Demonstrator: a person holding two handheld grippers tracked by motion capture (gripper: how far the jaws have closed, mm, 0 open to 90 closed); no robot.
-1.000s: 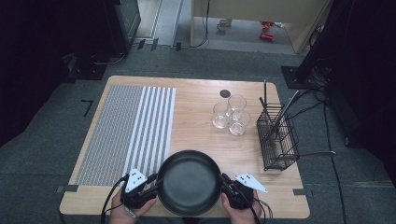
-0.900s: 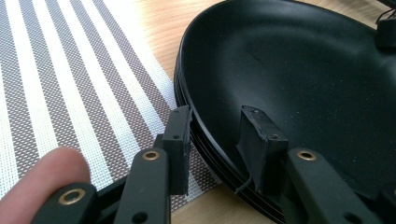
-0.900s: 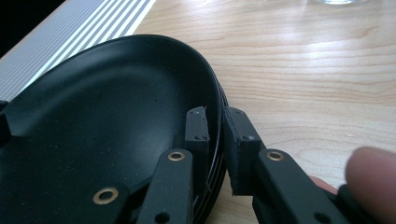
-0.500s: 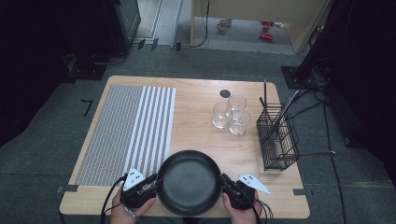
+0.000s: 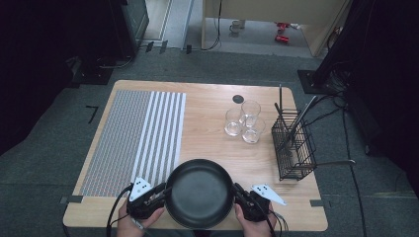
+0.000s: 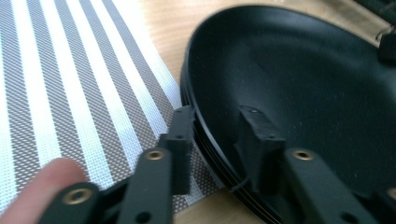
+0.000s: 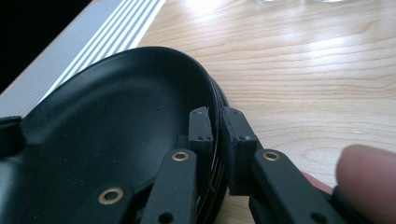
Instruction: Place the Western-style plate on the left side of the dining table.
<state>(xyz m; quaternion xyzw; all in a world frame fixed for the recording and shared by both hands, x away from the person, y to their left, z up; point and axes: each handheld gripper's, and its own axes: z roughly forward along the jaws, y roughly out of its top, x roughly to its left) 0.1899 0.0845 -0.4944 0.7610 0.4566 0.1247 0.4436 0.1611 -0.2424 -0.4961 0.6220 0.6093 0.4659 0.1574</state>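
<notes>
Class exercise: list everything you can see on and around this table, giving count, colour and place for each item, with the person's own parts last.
Table: one, light wood, centre.
Placemat: one, grey and white striped, table's left half.
Plates: a black stack, count unclear, near edge, partly over the mat.
Glasses: three, clear, right of centre.
Wire rack: one, black, right edge, holding dark utensils.
Cans: red, on the floor beyond.
Left gripper: black, straddling the stack's rim.
Right gripper: black, shut on that rim.
Hands: two, near edge.
</notes>
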